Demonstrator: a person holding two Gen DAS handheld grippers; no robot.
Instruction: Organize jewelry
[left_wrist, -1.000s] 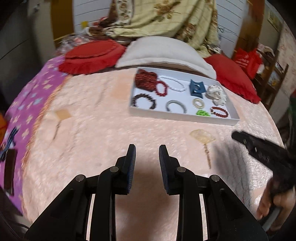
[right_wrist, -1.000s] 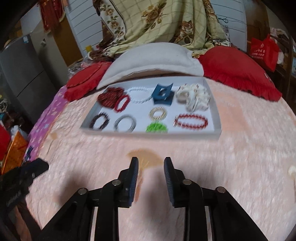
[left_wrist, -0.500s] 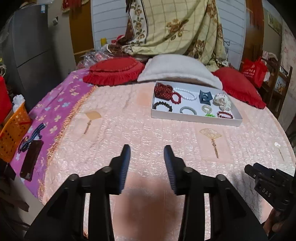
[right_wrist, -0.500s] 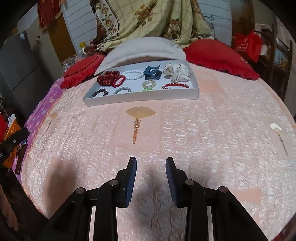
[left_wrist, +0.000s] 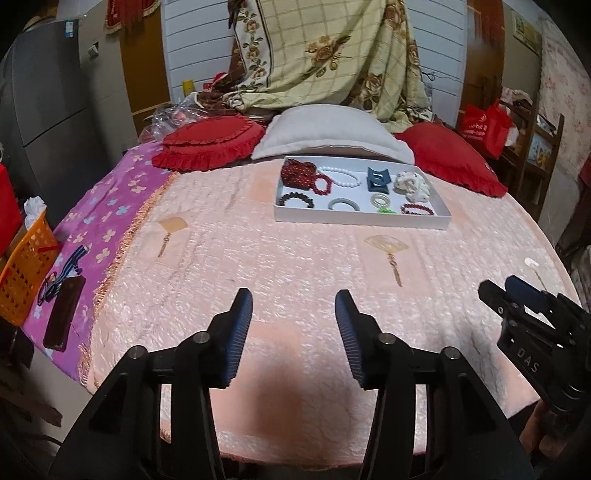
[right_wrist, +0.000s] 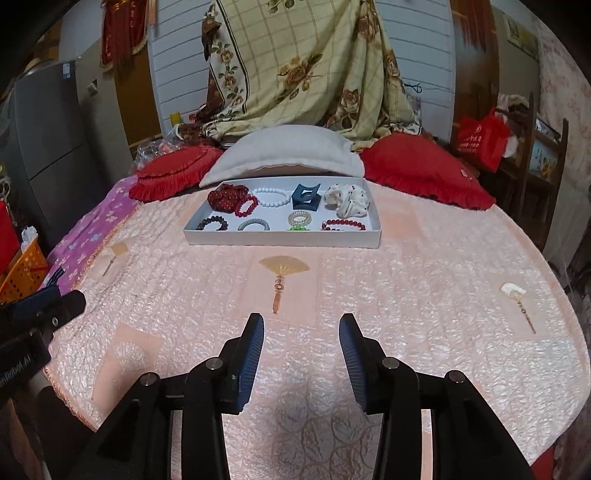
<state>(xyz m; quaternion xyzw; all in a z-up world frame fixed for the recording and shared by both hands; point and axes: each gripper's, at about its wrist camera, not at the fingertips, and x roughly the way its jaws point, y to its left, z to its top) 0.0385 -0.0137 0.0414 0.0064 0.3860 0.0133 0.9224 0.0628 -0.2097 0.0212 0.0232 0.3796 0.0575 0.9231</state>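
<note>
A white tray (left_wrist: 354, 220) (right_wrist: 284, 240) sits at the far side of the pink bedspread. It holds red bead bracelets (left_wrist: 301, 173) (right_wrist: 229, 195), a white bead bracelet (right_wrist: 272, 195), a blue hair claw (left_wrist: 377, 179) (right_wrist: 306, 195), a white scrunchie (right_wrist: 347, 199), a dark bracelet (right_wrist: 212, 223) and hair coils (right_wrist: 300, 219). My left gripper (left_wrist: 293, 328) is open and empty, far in front of the tray. My right gripper (right_wrist: 302, 350) is open and empty, also near the bed's front edge; it shows at the right of the left wrist view (left_wrist: 517, 295).
Red cushions (left_wrist: 210, 142) (right_wrist: 424, 170) and a grey pillow (right_wrist: 291, 151) lie behind the tray. A purple blanket (left_wrist: 92, 229) with a dark wallet (left_wrist: 64, 314) lies left. An orange basket (left_wrist: 22, 273) stands beside the bed. Fan patterns (right_wrist: 282, 269) are printed on the spread.
Both grippers have pulled back from the tray toward the bed's front edge and risen. Both sets of jaws have opened wider.
</note>
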